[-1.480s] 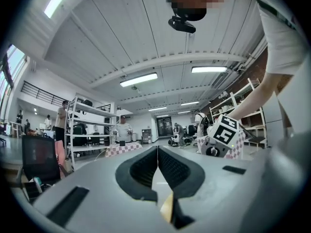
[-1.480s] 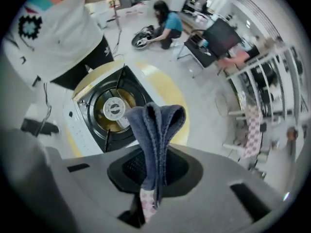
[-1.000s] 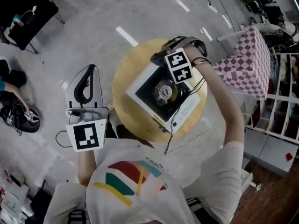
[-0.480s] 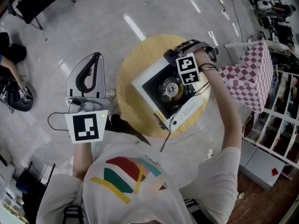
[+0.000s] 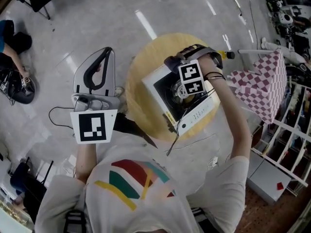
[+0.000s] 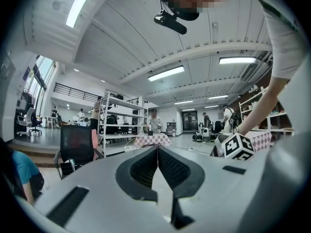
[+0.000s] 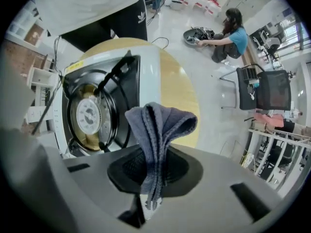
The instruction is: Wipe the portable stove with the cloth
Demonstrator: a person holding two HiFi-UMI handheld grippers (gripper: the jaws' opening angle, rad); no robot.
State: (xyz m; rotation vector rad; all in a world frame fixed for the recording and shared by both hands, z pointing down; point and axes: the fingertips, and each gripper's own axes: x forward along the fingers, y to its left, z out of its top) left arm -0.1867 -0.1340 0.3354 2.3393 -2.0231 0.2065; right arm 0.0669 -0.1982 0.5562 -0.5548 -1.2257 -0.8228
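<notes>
Cloth (image 7: 158,130) is seen clamped in right gripper (image 7: 154,173) jaws only in that gripper's view, above portable stove (image 7: 97,106); left gripper (image 6: 158,152) jaws are closed, empty.

surface (image 5: 138,76): round, pale wood, on glossy grey floor (image 5: 97,28) | carries: portable stove (image 5: 156,79), white body, black top, directly under right fingers (image 7: 181,171) | bare wood just ahead of fingers, beside stove
</notes>
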